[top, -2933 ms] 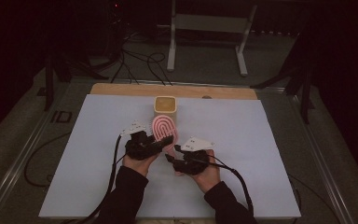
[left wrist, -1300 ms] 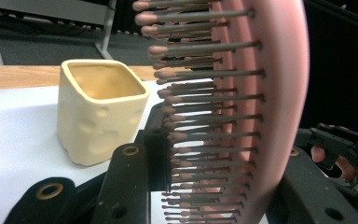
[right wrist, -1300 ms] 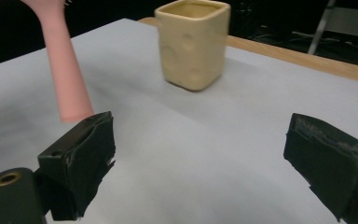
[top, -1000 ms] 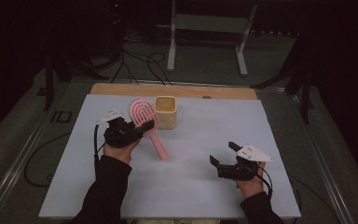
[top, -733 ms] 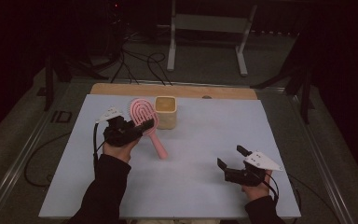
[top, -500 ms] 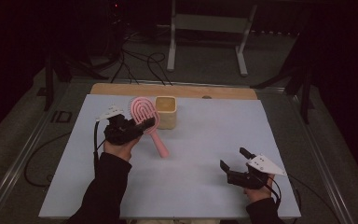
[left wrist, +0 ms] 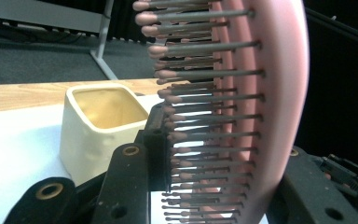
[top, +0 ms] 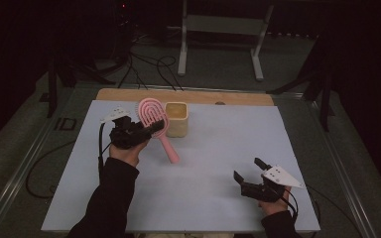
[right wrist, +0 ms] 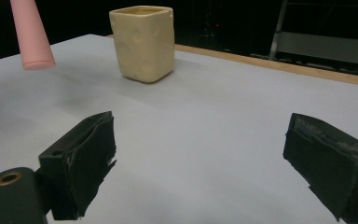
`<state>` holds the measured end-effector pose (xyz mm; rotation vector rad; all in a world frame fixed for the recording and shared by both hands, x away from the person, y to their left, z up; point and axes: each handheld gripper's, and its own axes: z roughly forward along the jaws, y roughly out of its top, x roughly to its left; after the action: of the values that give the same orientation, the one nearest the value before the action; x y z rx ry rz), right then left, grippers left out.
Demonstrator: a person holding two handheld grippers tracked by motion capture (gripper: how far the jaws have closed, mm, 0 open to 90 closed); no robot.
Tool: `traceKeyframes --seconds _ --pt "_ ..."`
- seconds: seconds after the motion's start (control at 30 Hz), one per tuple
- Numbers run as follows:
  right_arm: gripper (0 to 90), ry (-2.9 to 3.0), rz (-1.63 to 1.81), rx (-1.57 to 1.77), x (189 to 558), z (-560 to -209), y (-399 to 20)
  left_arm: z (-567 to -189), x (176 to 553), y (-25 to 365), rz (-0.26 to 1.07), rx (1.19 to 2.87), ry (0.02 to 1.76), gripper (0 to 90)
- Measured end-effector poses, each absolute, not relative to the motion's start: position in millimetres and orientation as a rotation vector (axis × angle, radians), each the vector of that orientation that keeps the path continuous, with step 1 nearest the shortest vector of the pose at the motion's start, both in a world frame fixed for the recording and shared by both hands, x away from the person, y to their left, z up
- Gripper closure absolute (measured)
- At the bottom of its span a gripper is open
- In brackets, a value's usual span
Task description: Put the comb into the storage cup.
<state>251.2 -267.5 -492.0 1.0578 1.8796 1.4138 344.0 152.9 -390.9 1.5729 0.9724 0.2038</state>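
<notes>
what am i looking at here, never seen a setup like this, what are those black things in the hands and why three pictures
A person sits at a table covered with a pale sheet and holds a hand-operated tool with two black tongs in each hand. The high view looks down from above. The other two pictures come from small cameras riding on each tool, looking along its tongs.

The left tongs are shut on the head of a pink hairbrush, lifted off the table beside a cream square cup. In the left gripper view you see the brush's bristles up close, with the cup behind.

The right tongs are open and hold nothing, low over the near right part of the table.
</notes>
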Motion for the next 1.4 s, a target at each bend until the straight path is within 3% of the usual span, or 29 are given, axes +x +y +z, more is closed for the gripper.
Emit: traceKeyframes --seconds 1.4 --pt "8.8 1.879 1.416 1.077 252.3 -493.0 -267.9 -367.9 367.1 156.3 0.269 1.568 0.943 64.7"
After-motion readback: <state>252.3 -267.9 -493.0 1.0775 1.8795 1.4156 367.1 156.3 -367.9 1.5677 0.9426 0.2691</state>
